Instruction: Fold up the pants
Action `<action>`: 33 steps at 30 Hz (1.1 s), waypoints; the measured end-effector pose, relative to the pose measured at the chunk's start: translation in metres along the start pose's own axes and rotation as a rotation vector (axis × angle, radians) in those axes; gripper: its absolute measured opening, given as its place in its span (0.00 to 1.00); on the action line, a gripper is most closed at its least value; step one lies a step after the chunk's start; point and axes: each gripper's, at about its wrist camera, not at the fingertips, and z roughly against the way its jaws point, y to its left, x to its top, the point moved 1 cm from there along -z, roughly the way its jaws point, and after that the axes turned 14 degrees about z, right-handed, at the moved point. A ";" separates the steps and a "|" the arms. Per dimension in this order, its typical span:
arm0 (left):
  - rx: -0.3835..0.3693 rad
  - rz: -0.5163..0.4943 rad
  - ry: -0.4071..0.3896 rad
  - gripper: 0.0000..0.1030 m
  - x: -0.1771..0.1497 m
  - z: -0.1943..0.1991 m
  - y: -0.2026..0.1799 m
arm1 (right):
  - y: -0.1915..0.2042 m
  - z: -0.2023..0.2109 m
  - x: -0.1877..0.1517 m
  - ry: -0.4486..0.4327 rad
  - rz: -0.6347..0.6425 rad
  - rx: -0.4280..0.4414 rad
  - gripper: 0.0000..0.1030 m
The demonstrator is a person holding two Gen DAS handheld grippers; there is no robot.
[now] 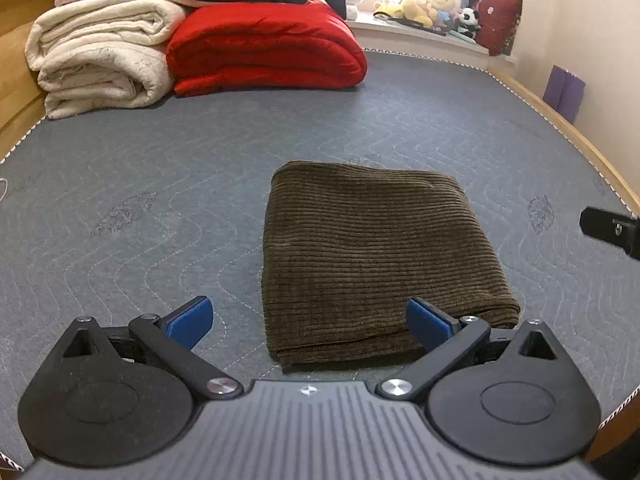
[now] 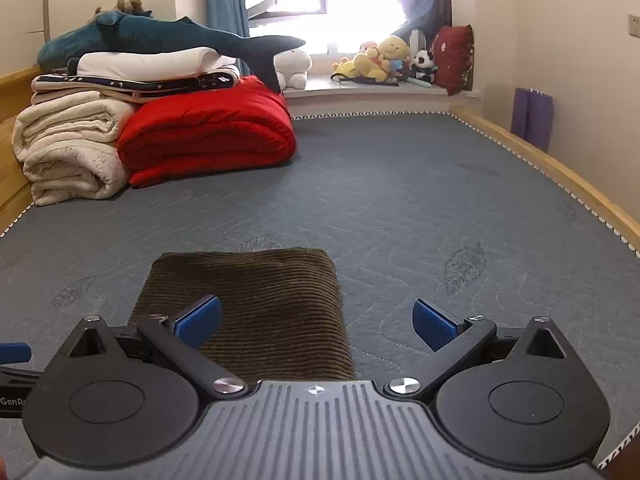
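The brown corduroy pants (image 1: pixel 372 256) lie folded into a compact rectangle on the grey quilted mattress (image 1: pixel 140 200). My left gripper (image 1: pixel 310 322) hovers wide open over the near left corner of the fold, its blue pads (image 1: pixel 192 320) clear of the cloth. In the right wrist view the pants (image 2: pixel 260 304) sit low and left of centre. My right gripper (image 2: pixel 318 322) is wide open above their near right edge, holding nothing. A black piece of the right gripper (image 1: pixel 612 230) shows at the left view's right edge.
Folded cream blankets (image 1: pixel 100 56) and a red quilt (image 1: pixel 264 48) are stacked at the mattress's far left, with a plush shark (image 2: pixel 168 38) on top. Stuffed toys (image 2: pixel 384 60) line the window sill. A wooden bed rail (image 2: pixel 560 172) runs along the right, with a purple object (image 2: pixel 534 116) beyond.
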 end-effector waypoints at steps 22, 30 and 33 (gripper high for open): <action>0.017 0.028 0.068 1.00 -0.001 -0.028 -0.003 | 0.018 -0.037 -0.006 0.170 0.071 0.017 0.98; 0.022 0.009 0.065 1.00 -0.004 -0.029 -0.007 | 0.018 -0.037 -0.006 0.178 0.070 0.020 0.98; 0.018 0.008 0.063 1.00 -0.004 -0.029 -0.007 | 0.016 -0.041 -0.007 0.195 0.065 0.016 0.98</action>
